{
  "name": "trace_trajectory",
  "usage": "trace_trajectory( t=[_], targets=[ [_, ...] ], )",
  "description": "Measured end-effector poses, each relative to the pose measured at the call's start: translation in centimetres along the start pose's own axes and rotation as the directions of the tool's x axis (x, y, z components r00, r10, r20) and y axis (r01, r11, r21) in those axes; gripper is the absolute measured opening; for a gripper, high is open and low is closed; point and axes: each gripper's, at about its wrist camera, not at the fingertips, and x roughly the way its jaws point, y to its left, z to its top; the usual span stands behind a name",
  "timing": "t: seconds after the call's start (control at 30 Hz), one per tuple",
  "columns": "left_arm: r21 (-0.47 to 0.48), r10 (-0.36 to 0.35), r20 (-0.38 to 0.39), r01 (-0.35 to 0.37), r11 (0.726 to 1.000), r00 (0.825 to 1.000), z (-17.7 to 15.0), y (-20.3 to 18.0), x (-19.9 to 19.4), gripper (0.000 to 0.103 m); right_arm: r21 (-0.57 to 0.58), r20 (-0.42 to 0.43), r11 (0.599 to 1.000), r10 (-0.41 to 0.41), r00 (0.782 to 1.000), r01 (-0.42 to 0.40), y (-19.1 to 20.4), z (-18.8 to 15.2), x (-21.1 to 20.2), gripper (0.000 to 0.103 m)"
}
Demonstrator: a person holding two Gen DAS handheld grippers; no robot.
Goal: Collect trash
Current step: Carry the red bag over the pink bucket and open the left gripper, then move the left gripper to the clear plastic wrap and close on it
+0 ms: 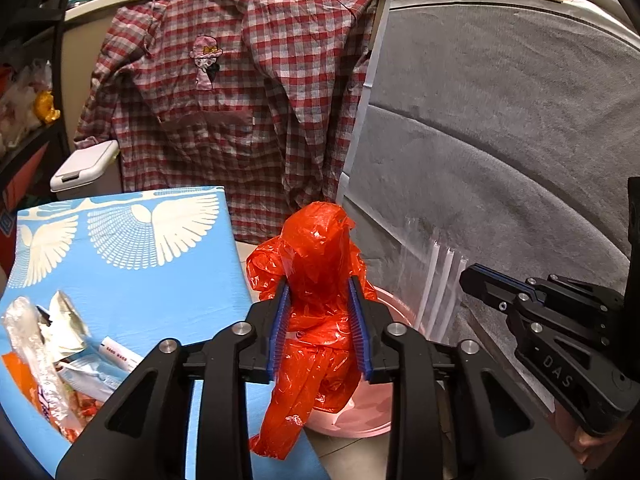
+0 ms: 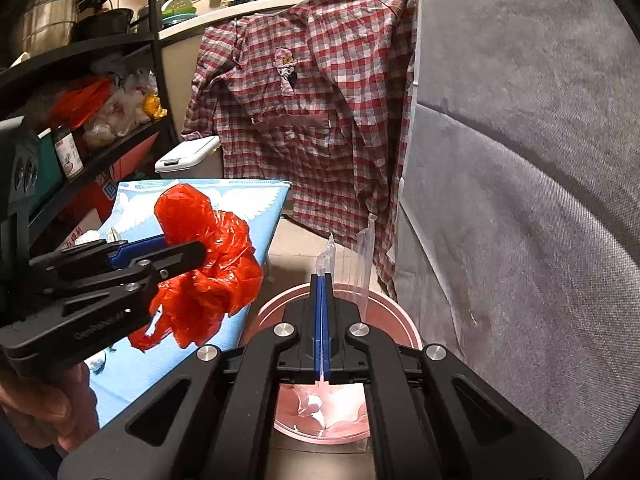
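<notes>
Left gripper (image 1: 320, 328) clamps a crumpled red plastic bag (image 1: 316, 280) between its blue pads, over the pink bin (image 1: 376, 420) beside the blue table (image 1: 160, 280). Right gripper (image 2: 322, 320), nearly closed, pinches a clear plastic wrapper (image 2: 356, 264) above the same bin. Both should probably hang inside the rim before release, so neither catches its edge.

Left gripper (image 1: 320, 324): black linkage arms, silver round pivot pins, blue ribbed pads. Right gripper (image 2: 322, 316): same build; "DAS" is seen embossed on its black side plate.
</notes>
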Motion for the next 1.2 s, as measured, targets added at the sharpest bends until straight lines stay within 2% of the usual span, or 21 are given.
trace_trajectory(
  t=[0.03, 0.1, 0.17, 0.27, 0.4, 0.6, 0.7, 0.87, 1.2],
  targets=[
    [0.001, 0.001, 0.001, -0.001, 1.000, 1.000, 0.1, -0.1, 0.1, 0.035, 0.005, -0.002, 1.000, -0.004, 1.000, 0.004, -0.1, 0.0, 0.0, 0.006],
    [-0.004, -0.006, 0.006, 0.006, 1.000, 1.000, 0.3, -0.1, 0.2, 0.043, 0.020, -0.001, 1.000, -0.012, 1.000, 0.012, -0.4, 0.1, 0.1, 0.021],
    [-0.008, -0.016, 0.012, 0.016, 1.000, 1.000, 0.5, -0.1, 0.0, 0.046, 0.023, 0.005, 1.000, -0.018, 1.000, 0.018, -0.5, 0.0, 0.1, 0.025],
    [-0.004, -0.022, 0.025, 0.022, 1.000, 0.999, 0.7, 0.0, -0.4, 0.050, 0.029, 0.014, 0.999, -0.023, 1.000, 0.023, -0.6, 0.0, -0.2, 0.025],
    [-0.017, -0.017, 0.037, 0.018, 1.000, 0.999, 0.8, 0.5, -1.0, 0.050, 0.060, 0.037, 0.998, -0.032, 0.999, 0.029, -0.7, 0.4, -0.7, 0.025],
    [-0.012, -0.006, 0.066, 0.007, 1.000, 0.998, 0.8, 1.4, -3.0, 0.050, 0.047, 0.094, 0.997, -0.061, 0.994, 0.057, 0.4, 0.7, -2.0, 0.025],
    [-0.013, 0.002, 0.085, -0.001, 1.000, 0.996, 0.9, 2.2, -4.5, 0.047, 0.054, 0.147, 0.996, -0.073, 0.986, 0.065, 1.2, 0.8, -3.0, 0.025],
    [-0.018, 0.040, 0.128, -0.038, 0.999, 0.991, 1.2, 4.7, -7.8, 0.039, 0.065, 0.189, 0.997, -0.060, 0.980, 0.049, 2.8, 1.2, -3.9, 0.025],
    [-0.017, 0.163, 0.200, -0.163, 0.987, 0.966, 2.5, 11.2, -15.2, 0.030, -0.022, 0.208, 0.999, 0.040, 0.977, -0.036, 8.5, 1.2, -4.8, 0.022]
  ],
)
